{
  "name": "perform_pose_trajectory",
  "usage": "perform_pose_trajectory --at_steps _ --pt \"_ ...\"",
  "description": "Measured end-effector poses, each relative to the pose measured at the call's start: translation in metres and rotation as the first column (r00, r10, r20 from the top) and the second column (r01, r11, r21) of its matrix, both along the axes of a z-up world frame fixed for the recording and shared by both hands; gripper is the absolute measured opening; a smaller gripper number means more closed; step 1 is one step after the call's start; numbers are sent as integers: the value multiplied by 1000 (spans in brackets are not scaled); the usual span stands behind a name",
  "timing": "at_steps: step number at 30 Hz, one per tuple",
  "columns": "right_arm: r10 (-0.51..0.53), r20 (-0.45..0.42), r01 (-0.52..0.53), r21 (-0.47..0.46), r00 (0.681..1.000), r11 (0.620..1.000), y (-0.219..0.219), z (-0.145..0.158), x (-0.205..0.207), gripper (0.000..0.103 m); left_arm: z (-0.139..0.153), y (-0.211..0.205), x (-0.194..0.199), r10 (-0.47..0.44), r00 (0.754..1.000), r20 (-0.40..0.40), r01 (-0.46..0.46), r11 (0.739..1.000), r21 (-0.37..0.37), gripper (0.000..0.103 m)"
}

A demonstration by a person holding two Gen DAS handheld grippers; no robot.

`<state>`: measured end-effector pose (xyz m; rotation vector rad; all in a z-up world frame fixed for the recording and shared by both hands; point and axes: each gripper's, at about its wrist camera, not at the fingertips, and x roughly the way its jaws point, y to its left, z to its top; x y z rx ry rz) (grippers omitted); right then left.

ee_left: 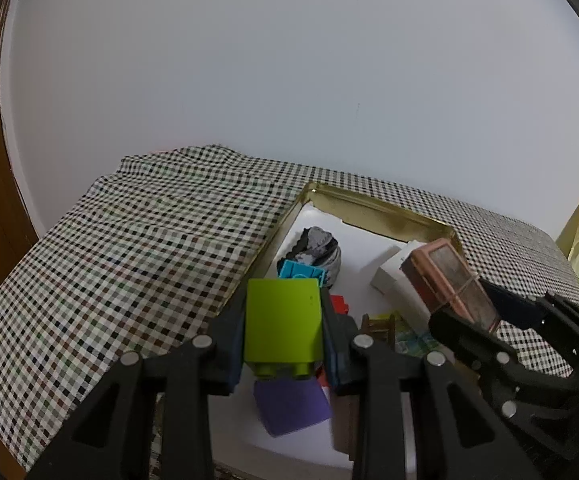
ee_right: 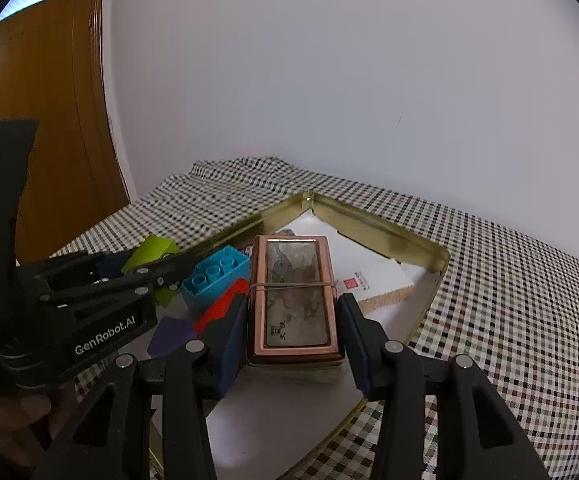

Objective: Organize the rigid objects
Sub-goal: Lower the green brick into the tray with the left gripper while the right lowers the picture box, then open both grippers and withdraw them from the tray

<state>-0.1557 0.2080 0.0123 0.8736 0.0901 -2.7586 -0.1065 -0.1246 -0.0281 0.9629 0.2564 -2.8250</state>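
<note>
My left gripper (ee_left: 283, 322) is shut on a lime-green toy block (ee_left: 281, 324), held over the gold tin tray (ee_left: 373, 210). My right gripper (ee_right: 294, 312) is shut on a copper-rimmed flat tin (ee_right: 295, 300) with a rubber band round it, also over the tray. In the left wrist view the right gripper (ee_left: 485, 312) and its tin (ee_left: 447, 280) are at the right. In the right wrist view the left gripper (ee_right: 165, 270) and the lime block (ee_right: 153, 250) are at the left. Both held things tilt forward and down.
In the white-lined tray lie a blue brick (ee_left: 301, 270), a grey rolled cloth (ee_left: 319, 246), a red brick (ee_left: 339, 304), a purple block (ee_left: 289, 404) and a white box (ee_left: 391, 276). A checked cloth (ee_left: 149, 260) covers the table. A wooden door (ee_right: 49, 120) stands at the left.
</note>
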Motion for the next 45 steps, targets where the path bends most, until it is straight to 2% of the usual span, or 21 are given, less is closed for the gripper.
perform_pose_trajectory --at_steps 13,15,17,20,24,30,32,45 --pt "28 32 -28 6 999 1000 1 -10 0 50 -3 4 -1 -13 1000 16 12 1000 4 32" --pt "37 27 -37 -2 999 999 2 -8 2 52 -1 5 0 -16 1000 13 16 1000 4 42" --pt "30 14 -30 -2 999 1000 3 -6 5 55 2 7 4 -7 1000 2 7 1000 -5 68" --pt "18 -2 -18 -1 1000 1000 7 -2 9 57 9 12 13 0 1000 -29 -1 999 -36 83" --pt "-15 -30 15 -18 999 1000 17 5 16 66 19 12 25 28 997 -72 -32 998 -56 102" --pt "-44 -81 41 -33 996 999 24 16 28 76 28 13 34 24 995 -97 -33 996 -87 103" --pt "-45 -91 43 -29 995 999 24 18 30 76 30 13 37 35 995 -98 -46 993 -106 103" --pt "-32 -119 30 -19 992 999 15 25 37 78 27 2 43 83 993 -80 -92 989 -116 103"
